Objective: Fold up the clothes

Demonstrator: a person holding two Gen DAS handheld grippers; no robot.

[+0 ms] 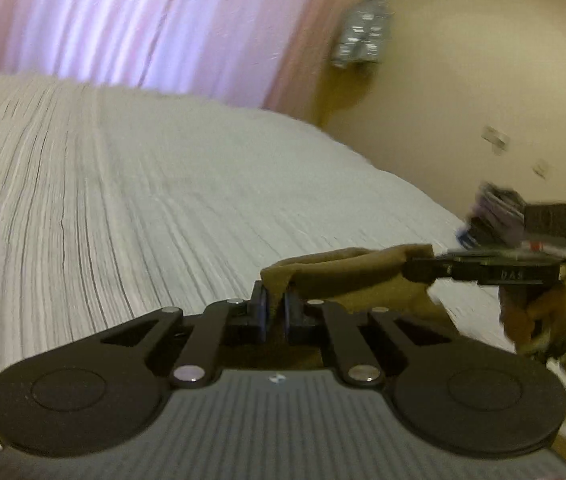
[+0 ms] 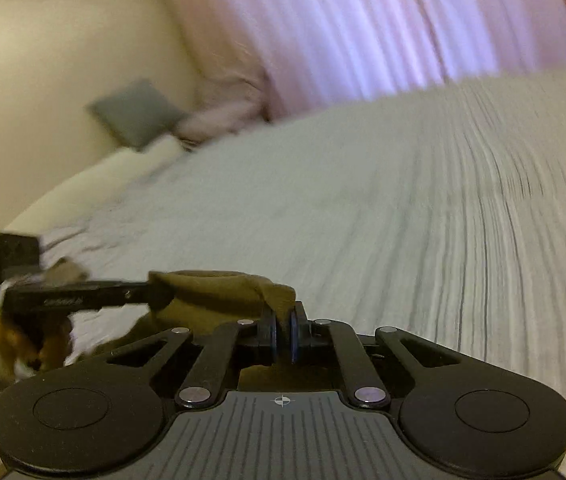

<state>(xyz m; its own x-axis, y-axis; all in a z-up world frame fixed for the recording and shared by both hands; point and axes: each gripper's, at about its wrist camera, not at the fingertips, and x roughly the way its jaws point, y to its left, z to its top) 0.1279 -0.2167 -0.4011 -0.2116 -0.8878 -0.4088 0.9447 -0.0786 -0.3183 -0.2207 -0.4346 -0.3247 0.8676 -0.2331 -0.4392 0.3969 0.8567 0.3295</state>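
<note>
**Holding a brown cloth up between two grippers**

Pinching tight, the left gripper (image 1: 275, 307) has its two fingers pressed together on a corner of the brown cloth (image 1: 347, 276). The cloth sticks up just past the blue pads (image 1: 261, 312) and folds over them a little. From there it stretches off to the right, to the right gripper (image 1: 423, 268), which comes in from the side. That one's fingers reach into the far end of the cloth, and a hand (image 1: 535, 316) holds its handle below.

Seen from the right wrist camera, the right gripper (image 2: 283, 338) is also squeezed shut on a corner of the brown cloth (image 2: 219, 292). The cloth rises between its fingers (image 2: 269, 336) and runs off to the left. There the left gripper (image 2: 155, 290) bites the other end, with a hand (image 2: 43, 344) under it, all blurry.

So the cloth hangs like a short bridge between the two tools, one end in each. More of it drops down below them, out of sight behind the gripper bodies.

Under and beyond the cloth is a bed with a white ribbed bedspread (image 1: 163, 184). Behind the bed hang pink curtains (image 1: 143, 20), bright in the middle. A cream wall (image 1: 463, 80) is off to the side. In the right wrist view a grey cushion (image 2: 135, 114) sits at the far left corner of the bed, next to a white pillow (image 2: 123, 168).
</note>
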